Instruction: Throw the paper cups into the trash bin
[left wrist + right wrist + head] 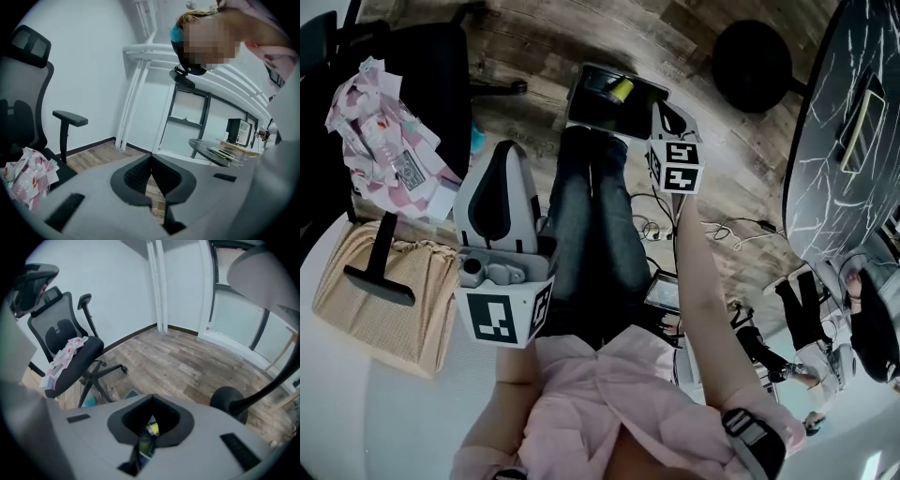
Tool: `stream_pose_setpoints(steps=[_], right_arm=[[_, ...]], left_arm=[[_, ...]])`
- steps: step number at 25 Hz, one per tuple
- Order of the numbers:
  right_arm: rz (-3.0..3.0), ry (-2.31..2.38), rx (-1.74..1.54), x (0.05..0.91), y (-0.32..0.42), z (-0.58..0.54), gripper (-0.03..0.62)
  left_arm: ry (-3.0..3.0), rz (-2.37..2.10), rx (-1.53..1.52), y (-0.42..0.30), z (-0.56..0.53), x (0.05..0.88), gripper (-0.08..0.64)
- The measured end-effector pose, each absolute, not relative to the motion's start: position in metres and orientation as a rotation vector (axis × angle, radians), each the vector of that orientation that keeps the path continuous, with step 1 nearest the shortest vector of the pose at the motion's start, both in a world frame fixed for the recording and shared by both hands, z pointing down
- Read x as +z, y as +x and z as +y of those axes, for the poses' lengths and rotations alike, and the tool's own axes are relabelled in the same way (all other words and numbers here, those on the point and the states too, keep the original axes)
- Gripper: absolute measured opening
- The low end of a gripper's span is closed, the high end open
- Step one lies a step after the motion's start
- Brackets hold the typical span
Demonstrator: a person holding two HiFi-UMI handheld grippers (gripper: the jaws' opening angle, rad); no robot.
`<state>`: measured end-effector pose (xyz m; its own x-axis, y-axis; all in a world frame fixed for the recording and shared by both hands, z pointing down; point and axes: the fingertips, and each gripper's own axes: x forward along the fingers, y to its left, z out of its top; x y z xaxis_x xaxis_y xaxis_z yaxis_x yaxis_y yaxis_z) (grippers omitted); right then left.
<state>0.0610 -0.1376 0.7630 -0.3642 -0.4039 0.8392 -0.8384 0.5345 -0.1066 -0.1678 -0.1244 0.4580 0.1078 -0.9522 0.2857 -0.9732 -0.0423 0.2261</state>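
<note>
The trash bin (pixel 592 101) stands on the wood floor just beyond my knees, and a yellow-green cup-like thing (pixel 622 89) lies inside it. My right gripper (pixel 664 111) hangs over the bin's right rim, shut with nothing between its jaws. In the right gripper view that gripper (pixel 151 401) shows the yellow-green thing (pixel 153 429) through the gap below the tips. My left gripper (pixel 508 150) is held over my left thigh, away from the bin. In the left gripper view, the left gripper (pixel 151 160) is shut and empty, pointing across the room.
An office chair (pixel 431 66) with crumpled pink-and-white paper (pixel 380 131) stands left of the bin. A beige bag (pixel 389 300) lies on the white table (pixel 337 403) at left. A dark marbled table (pixel 844 141), a black round base (pixel 753 66) and floor cables (pixel 722 230) are at right.
</note>
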Motion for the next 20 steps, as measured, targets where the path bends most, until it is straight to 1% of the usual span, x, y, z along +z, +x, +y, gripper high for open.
stream_pose_setpoints(steps=[10,20], right_arm=[[-2.087,1.168,0.645,0.613,0.079,-0.166,0.029],[-2.24,1.284,0.569,0.468,0.076,-0.156,0.029]], left_arm=[[2.129,-1.858,0.054,-0.153,-0.13,0.374,0.018],[2.202,-1.761,0.007,-0.14,-0.116,0.315,0.018]])
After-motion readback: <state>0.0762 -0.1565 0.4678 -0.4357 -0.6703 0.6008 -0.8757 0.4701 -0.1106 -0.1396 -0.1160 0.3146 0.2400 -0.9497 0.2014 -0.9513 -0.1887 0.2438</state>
